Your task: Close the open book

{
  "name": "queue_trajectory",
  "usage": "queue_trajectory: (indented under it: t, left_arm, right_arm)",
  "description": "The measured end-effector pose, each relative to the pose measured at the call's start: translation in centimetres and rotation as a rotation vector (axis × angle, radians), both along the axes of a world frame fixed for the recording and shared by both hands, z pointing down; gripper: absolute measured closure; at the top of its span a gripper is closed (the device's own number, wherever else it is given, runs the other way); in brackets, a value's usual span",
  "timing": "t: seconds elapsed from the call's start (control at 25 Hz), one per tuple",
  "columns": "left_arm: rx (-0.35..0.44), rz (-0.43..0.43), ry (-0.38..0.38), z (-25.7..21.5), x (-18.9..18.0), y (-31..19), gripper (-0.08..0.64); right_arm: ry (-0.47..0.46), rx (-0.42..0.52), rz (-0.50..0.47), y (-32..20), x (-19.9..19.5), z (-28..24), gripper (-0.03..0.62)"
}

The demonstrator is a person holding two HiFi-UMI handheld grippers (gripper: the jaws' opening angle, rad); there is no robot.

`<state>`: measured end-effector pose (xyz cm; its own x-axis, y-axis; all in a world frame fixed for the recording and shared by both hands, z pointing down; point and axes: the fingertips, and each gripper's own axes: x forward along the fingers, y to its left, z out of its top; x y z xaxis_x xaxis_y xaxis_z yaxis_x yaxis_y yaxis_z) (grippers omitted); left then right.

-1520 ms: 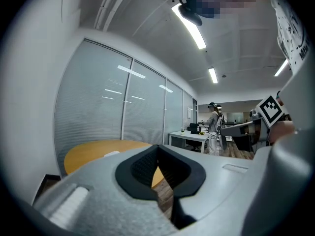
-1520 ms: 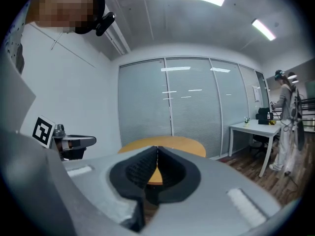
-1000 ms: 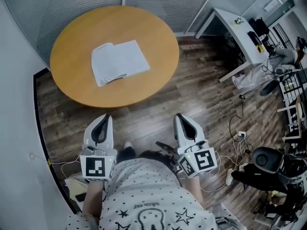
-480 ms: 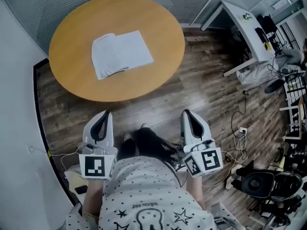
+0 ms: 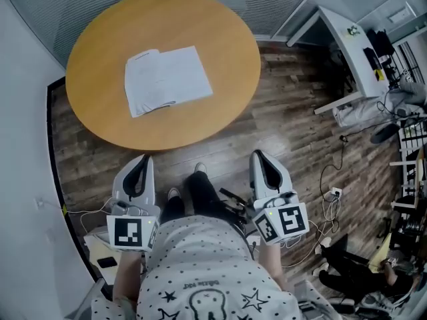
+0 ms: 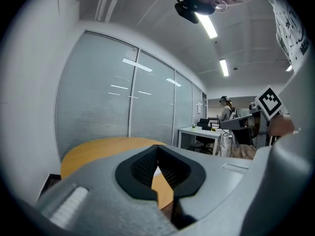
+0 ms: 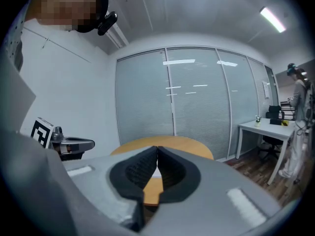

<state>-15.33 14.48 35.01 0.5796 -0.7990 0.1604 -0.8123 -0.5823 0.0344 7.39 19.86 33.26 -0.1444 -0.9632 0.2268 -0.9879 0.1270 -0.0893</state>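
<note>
Head view: open book (image 5: 167, 80) lies far beyond left gripper (image 5: 145, 158) and right gripper (image 5: 257, 154).

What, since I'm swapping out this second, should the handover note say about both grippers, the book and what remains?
Left gripper: fingers shut, nothing between them, held low in front of the body, short of the table.
Right gripper: the same, shut and empty, also short of the table.
Book: lies open, pages up, on the round wooden table, left of its middle in the head view.
Done: nothing on the book yet; neither gripper touches it.
Left: bring the grippers over the table, fold one side of the book onto the other, and press it closed.
</note>
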Motion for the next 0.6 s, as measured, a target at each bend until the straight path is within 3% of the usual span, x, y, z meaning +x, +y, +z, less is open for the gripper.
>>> queue_trajectory:
  t: [0.6]
  left_arm:
    - [0.058, -0.155, 0.027, -1.8, 8.3, -6.1, 0.551]
  right_arm:
    - [0.011, 0.026, -0.143, -8.4, 9.6, -0.5, 0.588]
